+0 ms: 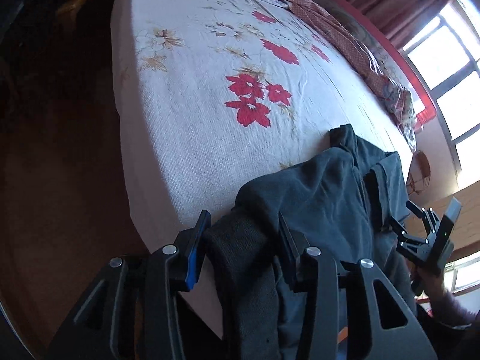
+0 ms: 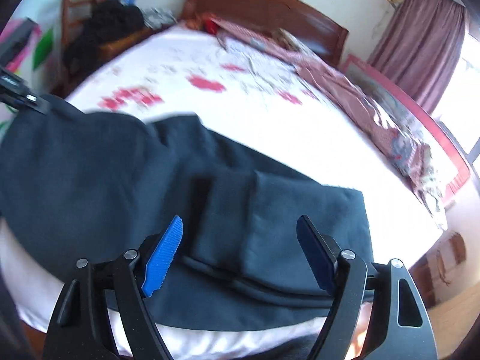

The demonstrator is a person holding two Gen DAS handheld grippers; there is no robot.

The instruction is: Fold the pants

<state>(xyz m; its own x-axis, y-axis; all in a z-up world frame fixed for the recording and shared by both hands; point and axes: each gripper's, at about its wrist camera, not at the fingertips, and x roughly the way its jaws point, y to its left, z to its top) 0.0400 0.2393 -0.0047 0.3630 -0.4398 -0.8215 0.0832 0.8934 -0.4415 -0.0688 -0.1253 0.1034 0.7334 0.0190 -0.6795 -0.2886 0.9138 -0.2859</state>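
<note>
The dark blue-grey cloth pants (image 2: 126, 168) lie on the near edge of the bed with the white sheet with red flowers (image 1: 210, 96). The left tongs (image 1: 244, 228) are clamped on the thick dark waistband of the pants at the bed's edge. The right tongs (image 2: 240, 234) are wide apart above the folded pants and hold nothing. A red-brown wooden headboard (image 2: 270, 9) stands behind.

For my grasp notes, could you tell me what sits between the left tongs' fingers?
The waistband of the dark pants fills the gap of the left tongs, seen in the left wrist view.
</note>
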